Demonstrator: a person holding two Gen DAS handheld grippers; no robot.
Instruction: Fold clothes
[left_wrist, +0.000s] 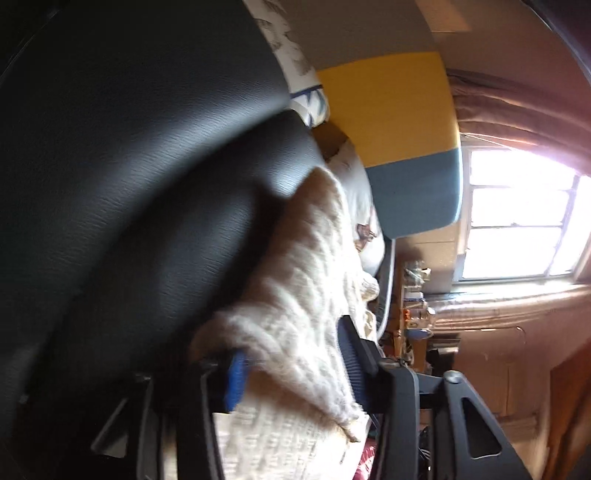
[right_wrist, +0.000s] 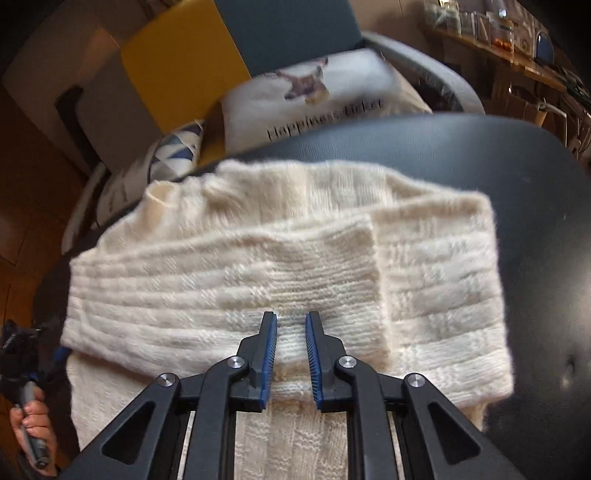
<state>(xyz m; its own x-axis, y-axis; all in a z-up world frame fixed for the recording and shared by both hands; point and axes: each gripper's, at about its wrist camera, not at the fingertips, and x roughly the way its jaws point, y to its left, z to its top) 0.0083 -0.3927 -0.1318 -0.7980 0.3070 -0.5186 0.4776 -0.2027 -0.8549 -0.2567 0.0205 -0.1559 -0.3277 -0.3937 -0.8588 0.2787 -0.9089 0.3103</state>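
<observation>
Mid-fold: left gripper (left_wrist: 295, 373) fingers clamp the cream sweater (right_wrist: 280, 266); right gripper (right_wrist: 291, 354) fingers, narrowly apart, empty, need a fresh edge.

You've got one readable text: the white cushion (right_wrist: 314, 99) behind the dark seat, right wrist view, reads "Happiness" plus a second word too blurred to call, printed below an animal graphic. Left wrist view gives you no legible text, labels or numbers.
</observation>
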